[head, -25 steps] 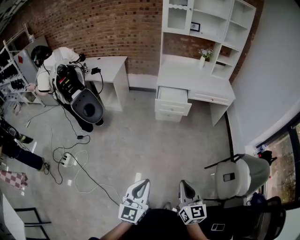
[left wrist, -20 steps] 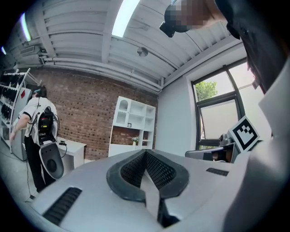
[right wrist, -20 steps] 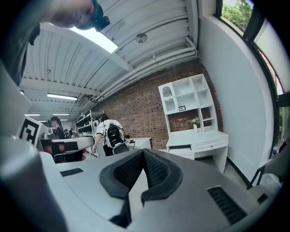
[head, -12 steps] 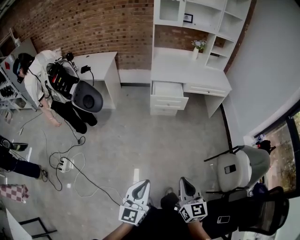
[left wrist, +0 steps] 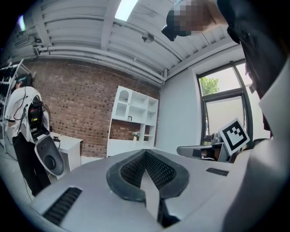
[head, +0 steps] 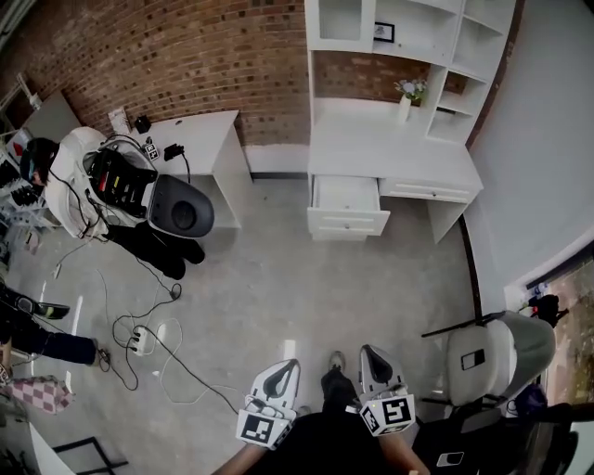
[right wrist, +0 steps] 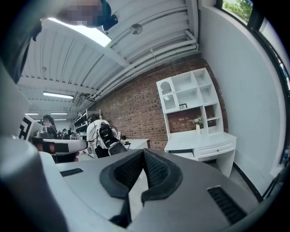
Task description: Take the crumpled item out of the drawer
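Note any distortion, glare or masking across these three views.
Head view: strong fisheye bows the brick wall and white desk; lighting even. Left gripper view: ceiling light blown out, window bright, mosaic patch at top. Right gripper view: dark vignetted corners, mosaic patch top left.

Head view looks steeply down from high; both gripper views face level toward the distant desk (head: 390, 153), seemingly shared.
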Available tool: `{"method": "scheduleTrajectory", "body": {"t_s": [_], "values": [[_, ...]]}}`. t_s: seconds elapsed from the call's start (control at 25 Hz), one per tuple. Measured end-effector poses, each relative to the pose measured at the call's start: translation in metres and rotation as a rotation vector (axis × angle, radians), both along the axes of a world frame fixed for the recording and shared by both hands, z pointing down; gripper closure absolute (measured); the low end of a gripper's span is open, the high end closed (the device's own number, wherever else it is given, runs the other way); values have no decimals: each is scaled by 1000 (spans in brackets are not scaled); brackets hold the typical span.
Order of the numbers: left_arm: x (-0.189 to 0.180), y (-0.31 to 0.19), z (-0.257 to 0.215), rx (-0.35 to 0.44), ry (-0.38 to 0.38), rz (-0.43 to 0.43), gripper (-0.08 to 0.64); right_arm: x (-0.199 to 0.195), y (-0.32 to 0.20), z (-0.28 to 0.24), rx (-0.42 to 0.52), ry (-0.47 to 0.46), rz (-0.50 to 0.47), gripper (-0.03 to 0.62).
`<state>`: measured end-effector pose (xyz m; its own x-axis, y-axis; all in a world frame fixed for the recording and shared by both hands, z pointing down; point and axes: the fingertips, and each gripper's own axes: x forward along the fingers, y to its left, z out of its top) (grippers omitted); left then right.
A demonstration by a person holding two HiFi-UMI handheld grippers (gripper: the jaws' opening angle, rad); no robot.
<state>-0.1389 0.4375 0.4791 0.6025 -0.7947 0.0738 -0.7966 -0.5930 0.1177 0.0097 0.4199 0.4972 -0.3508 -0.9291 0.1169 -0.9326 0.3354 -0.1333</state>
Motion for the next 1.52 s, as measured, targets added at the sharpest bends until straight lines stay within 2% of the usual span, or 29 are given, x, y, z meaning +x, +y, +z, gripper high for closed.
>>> {"method": "scheduleTrajectory", "body": {"t_s": [0.12, 0.24, 0.4, 0.52, 0.72, 0.88, 1.0, 1.12, 1.36, 1.52], "values": [[29, -56, -10, 0, -19, -28, 543, 27, -60, -5, 9, -9, -32, 578], [58, -98, -17, 13, -1, -37, 543, 51, -105, -9, 12, -13, -69, 578], [80, -150, -36, 66, 25, -34, 543, 69, -165, -13, 3, -5, -85, 578], [87, -184, -25, 3, 2, -40, 543, 76, -196, -6, -25, -18, -82, 578], [90, -263, -2, -28, -18, -41, 543, 78, -263, 13, -61, -11, -82, 578], [86, -339, -3, -41, 34, -20, 543, 72, -327, 17, -67, 15, -61, 578], [80, -402, 3, -19, 3, 10, 543, 72, -387, 20, -87, 29, -27, 578], [81, -457, -10, -7, 25, 42, 543, 71, -442, 21, -116, 50, -6, 578], [75, -531, -31, -6, 80, 87, 543, 68, -522, 18, -143, 90, 39, 578], [74, -569, -22, -54, 91, 95, 543, 69, -571, 37, -186, 98, 40, 578]]}}
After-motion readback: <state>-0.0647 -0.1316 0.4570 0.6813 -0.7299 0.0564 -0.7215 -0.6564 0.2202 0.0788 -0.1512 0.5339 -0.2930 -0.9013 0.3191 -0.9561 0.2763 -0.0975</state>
